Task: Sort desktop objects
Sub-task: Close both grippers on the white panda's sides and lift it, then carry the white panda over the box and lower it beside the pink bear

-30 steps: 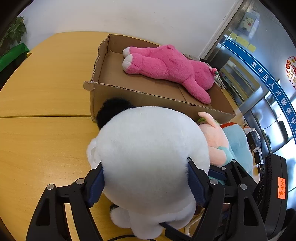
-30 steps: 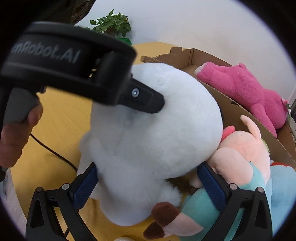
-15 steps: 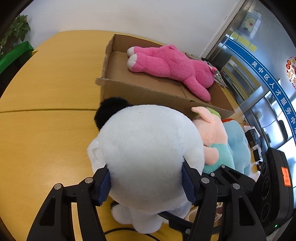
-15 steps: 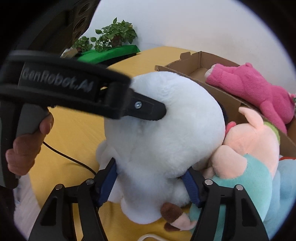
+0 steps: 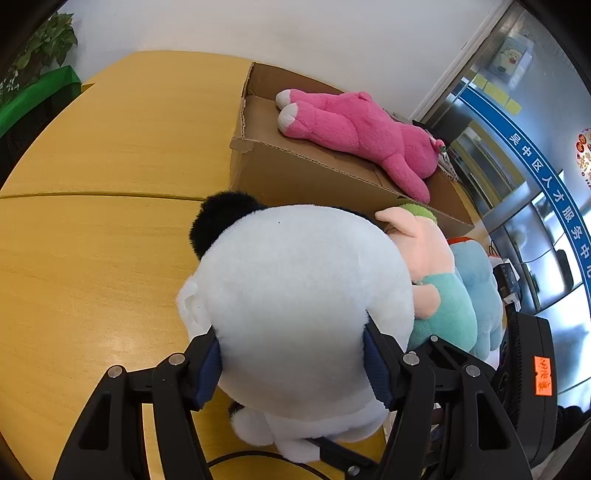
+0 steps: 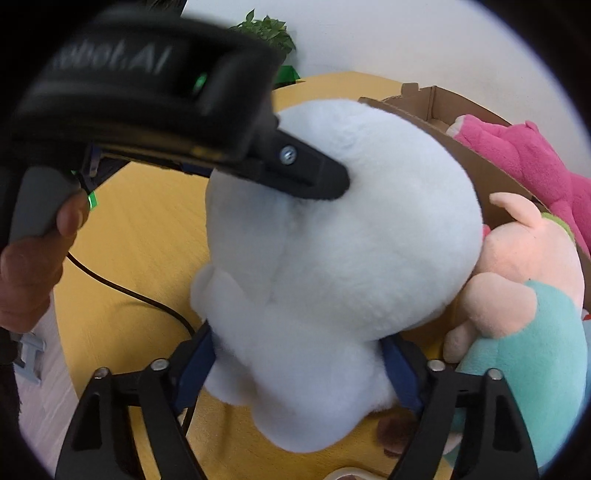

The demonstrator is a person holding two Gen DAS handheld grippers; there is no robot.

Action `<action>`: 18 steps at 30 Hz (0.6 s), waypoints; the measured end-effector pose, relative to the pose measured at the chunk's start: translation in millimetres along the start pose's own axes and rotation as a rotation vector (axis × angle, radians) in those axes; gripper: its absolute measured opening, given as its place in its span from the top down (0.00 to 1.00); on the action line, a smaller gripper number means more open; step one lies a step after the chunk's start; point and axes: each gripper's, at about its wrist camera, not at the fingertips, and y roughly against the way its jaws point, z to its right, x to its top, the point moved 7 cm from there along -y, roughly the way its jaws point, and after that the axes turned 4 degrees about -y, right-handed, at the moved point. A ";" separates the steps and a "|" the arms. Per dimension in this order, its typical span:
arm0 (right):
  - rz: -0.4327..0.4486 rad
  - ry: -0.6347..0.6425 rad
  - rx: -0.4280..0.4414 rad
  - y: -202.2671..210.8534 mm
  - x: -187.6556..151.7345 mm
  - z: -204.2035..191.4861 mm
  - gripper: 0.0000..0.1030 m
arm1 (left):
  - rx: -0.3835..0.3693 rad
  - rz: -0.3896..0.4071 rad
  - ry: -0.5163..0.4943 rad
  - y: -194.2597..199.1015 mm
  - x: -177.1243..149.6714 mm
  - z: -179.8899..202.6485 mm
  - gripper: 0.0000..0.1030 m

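A big white plush toy (image 5: pixel 303 295) with a black ear (image 5: pixel 221 221) stands on the yellow table (image 5: pixel 92 258). My left gripper (image 5: pixel 291 373) is shut on its head. My right gripper (image 6: pixel 299 373) is shut on its lower body (image 6: pixel 314 369). The left gripper's finger (image 6: pixel 306 173) shows pressed into the head in the right wrist view. Behind it an open cardboard box (image 5: pixel 295 173) holds a pink plush (image 5: pixel 362 129). The box (image 6: pixel 436 107) and pink plush (image 6: pixel 524 155) also show in the right wrist view.
A peach and teal plush (image 5: pixel 432 266) and a light blue plush (image 5: pixel 480 280) lean against the white one's right side. A black fan-like device (image 5: pixel 528 376) stands at far right. A black cable (image 6: pixel 122 288) runs over the table. A potted plant (image 6: pixel 266 29) stands behind.
Both grippers have closed tighter on the white plush. The right one gripped lower on its body. The box looks slightly farther and more to the right in the left wrist view.
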 end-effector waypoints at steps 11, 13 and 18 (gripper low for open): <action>0.109 -0.073 0.094 42.6 3.1 6.2 0.52 | 0.002 0.064 -0.085 32.9 22.8 35.8 0.36; 0.143 -0.075 0.102 57.9 12.4 5.6 0.52 | 0.000 0.101 -0.111 48.1 35.4 45.9 0.36; 0.252 -0.058 0.082 94.9 45.6 13.8 0.52 | -0.002 0.185 -0.205 76.8 80.2 73.8 0.36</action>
